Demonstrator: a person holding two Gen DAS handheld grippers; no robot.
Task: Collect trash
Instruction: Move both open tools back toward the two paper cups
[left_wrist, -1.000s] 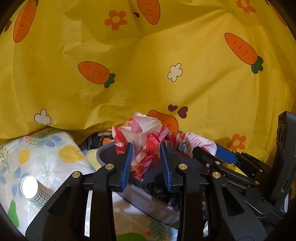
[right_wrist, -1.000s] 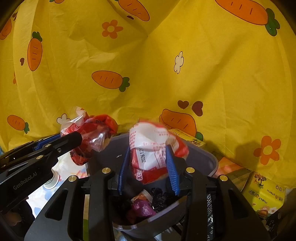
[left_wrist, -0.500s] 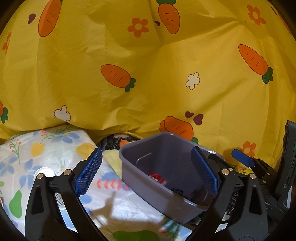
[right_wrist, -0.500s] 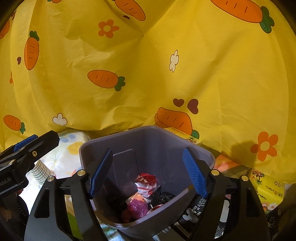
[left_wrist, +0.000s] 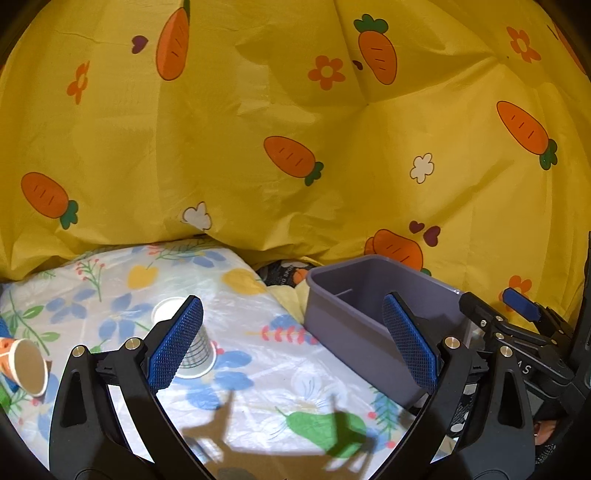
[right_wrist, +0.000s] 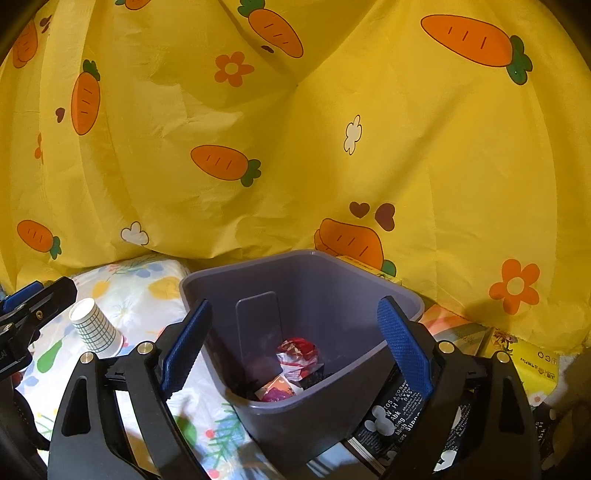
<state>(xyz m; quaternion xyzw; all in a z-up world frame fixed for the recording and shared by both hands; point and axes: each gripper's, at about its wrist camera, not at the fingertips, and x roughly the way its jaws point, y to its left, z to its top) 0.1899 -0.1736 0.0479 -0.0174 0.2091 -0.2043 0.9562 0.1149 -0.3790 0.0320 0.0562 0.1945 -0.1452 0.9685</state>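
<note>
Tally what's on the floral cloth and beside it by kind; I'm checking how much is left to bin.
Paper cups: 2, a grid-patterned cup upside down and an orange-patterned cup on its side
Grey bins: 1, the bin holding wrappers
Total: 3

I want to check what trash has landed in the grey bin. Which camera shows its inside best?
The right wrist view: it looks down into the grey bin, showing the red-and-white wrapper and other scraps at the bottom. The left wrist view shows only the bin's outer wall, rim and upper inside, no contents.
</note>
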